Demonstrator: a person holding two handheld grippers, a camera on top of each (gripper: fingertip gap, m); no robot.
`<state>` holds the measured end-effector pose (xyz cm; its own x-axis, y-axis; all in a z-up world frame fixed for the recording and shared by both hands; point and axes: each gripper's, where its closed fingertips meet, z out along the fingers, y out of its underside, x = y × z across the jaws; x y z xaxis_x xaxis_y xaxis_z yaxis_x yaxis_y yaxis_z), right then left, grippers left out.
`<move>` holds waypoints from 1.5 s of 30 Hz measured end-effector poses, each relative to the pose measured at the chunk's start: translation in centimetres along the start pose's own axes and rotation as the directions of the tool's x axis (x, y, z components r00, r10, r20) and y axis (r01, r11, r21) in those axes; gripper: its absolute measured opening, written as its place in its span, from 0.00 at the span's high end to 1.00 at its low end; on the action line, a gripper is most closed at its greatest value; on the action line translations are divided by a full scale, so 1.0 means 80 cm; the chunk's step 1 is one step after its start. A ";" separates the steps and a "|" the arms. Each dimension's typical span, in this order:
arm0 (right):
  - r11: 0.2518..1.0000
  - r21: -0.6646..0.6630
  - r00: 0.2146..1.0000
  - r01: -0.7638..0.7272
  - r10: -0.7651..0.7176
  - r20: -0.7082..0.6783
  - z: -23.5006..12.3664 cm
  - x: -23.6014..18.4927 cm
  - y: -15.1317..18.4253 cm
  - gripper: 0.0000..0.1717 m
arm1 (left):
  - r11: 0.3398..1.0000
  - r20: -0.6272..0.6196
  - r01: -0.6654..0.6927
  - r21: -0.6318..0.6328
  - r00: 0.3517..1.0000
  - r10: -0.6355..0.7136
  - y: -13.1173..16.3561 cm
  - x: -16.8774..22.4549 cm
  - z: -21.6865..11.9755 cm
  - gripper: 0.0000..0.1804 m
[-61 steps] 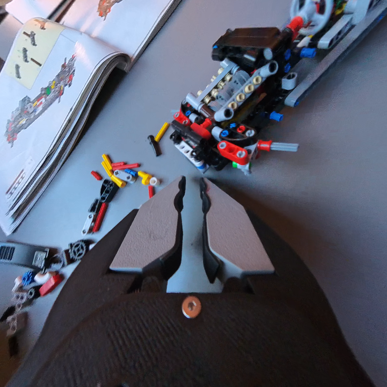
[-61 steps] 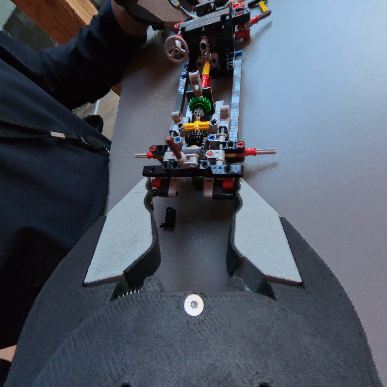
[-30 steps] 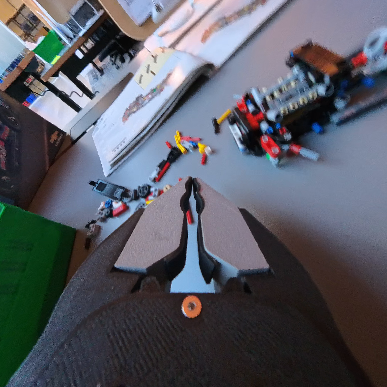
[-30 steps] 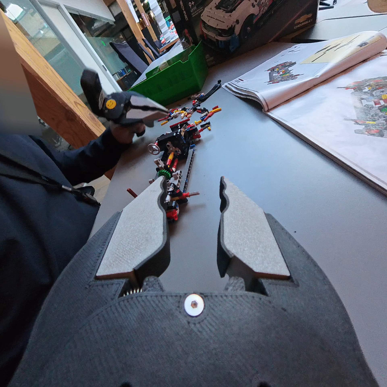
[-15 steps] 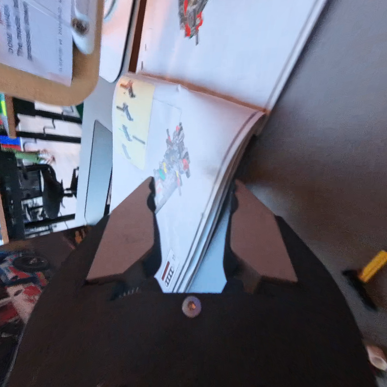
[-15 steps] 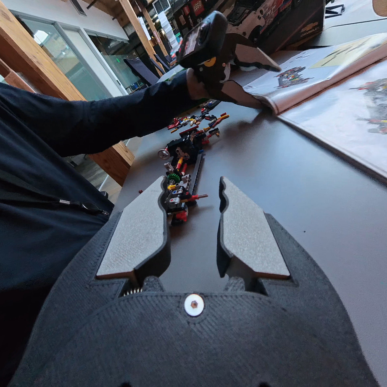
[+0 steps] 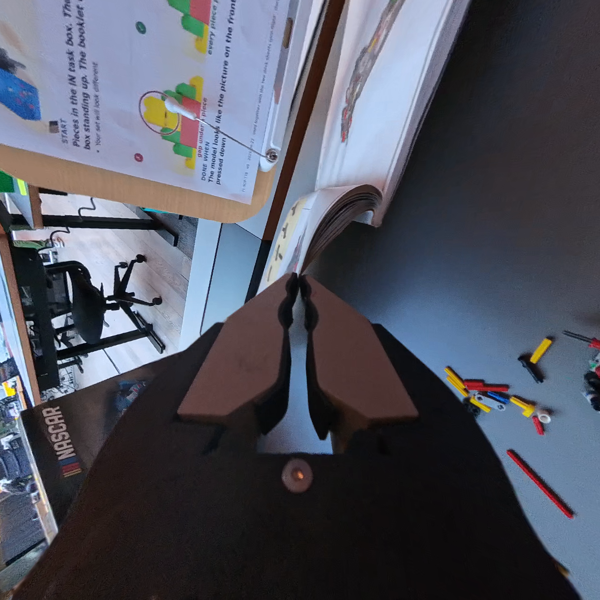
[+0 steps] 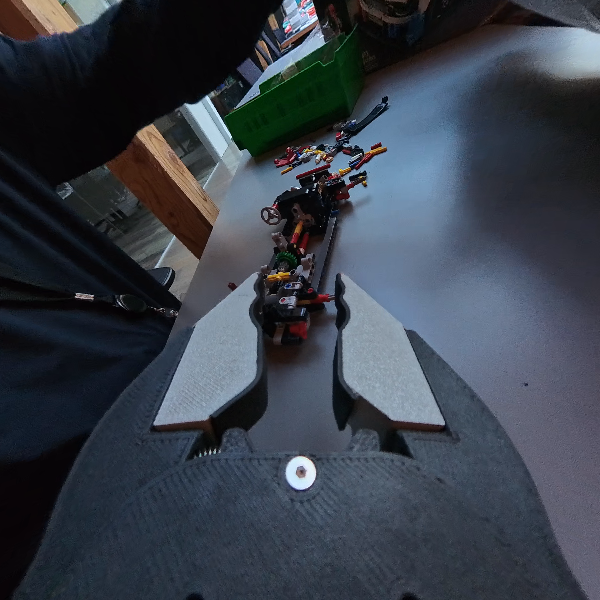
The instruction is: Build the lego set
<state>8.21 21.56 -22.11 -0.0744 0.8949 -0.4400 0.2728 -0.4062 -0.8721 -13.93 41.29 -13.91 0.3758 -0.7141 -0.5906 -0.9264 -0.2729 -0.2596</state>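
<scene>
A dark grey table (image 8: 454, 259) carries everything here; past its edge lie a pale wood floor and a black office chair (image 7: 87, 305). An open instruction booklet (image 7: 373, 97) serves as the landmark. The left gripper (image 7: 298, 281) sits at the booklet's near corner with its fingers closed together, pinching the edge of a lifted sheaf of pages (image 7: 337, 224) that curves up from the spine. Beyond the booklet, a clipboard (image 7: 136, 181) with a printed sheet overhangs the table. To the booklet's right, a scatter of small loose bricks (image 7: 487, 393) in yellow, red, blue and black lies on the table, with a long red axle (image 7: 539, 483) nearer the camera.

The right gripper (image 8: 297, 292) hovers low, well away from the booklet, fingers spread apart and gripping nothing. The near end of a long brick-built chassis (image 8: 292, 308) shows between the fingertips, resting on the table. Beyond the chassis stands a green bin (image 8: 302, 100). A dark sleeve (image 8: 97, 65) crosses overhead.
</scene>
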 end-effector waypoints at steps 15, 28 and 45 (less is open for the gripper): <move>0.996 0.032 0.995 0.079 -0.077 -0.070 -0.007 0.000 -0.007 0.76 | 0.933 -0.183 0.323 0.160 0.938 -0.294 0.042 0.160 0.007 0.95; 0.912 0.016 0.865 0.409 -0.382 -0.326 -0.030 -0.002 -0.034 1.00 | 0.753 -0.336 0.499 0.428 0.862 -0.380 0.004 0.252 -0.111 0.77; 0.889 -0.407 0.923 0.210 -0.317 -0.216 -0.020 -0.072 0.106 0.84 | 0.839 -0.453 0.280 0.466 0.890 -0.045 -0.062 0.351 -0.127 0.67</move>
<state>12.48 13.24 -26.60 0.0526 0.9951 -0.0837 0.6169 -0.0982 -0.7809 1.00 16.03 -21.46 0.3654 -0.9156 -0.1676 -0.6609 -0.1284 -0.7394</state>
